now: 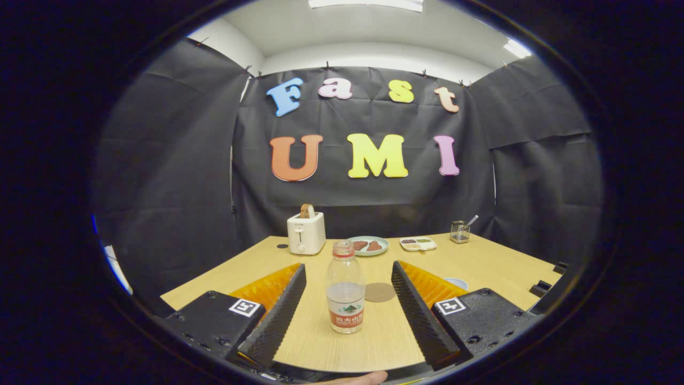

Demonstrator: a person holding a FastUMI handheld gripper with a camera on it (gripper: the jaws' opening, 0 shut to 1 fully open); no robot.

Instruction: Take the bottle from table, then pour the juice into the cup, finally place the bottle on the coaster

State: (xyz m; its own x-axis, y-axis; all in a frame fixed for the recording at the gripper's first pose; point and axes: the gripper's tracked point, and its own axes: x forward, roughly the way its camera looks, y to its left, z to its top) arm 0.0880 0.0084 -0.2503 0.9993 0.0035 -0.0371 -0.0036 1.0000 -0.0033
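The claw (pixel 347 299) is spread wide, its two fingers (pixel 278 315) standing well apart and touching nothing. The bottle (pixel 345 293) stands upright on the wooden surface (pixel 320 342) between them, with open wood on both sides of it, so neither finger presses on it. It is clear plastic with a reddish cap and a label low on its body, and the liquid inside reaches about halfway up.

Taking the bottle as the landmark: the round brown coaster (pixel 380 292) lies flat just behind and to the right of it, close but apart from it. Further right of the bottle, past the right finger, a bit of a pale round rim (pixel 457 282) peeks out; it may be the cup, but most of it is hidden by the finger. Well beyond the bottle, near the far edge of the surface, stand a white toaster (pixel 305 233) with a slice in its slot to the left, a pale plate (pixel 367 246) with brown pieces straight behind, a small divided dish (pixel 418 244) to the right of that, and a wire holder (pixel 459 231) further right still.

Between the bottle and those far things the wood is bare. The near edge of the surface runs just below the bottle, and a fingertip (pixel 363 378) of a person shows beneath that edge.
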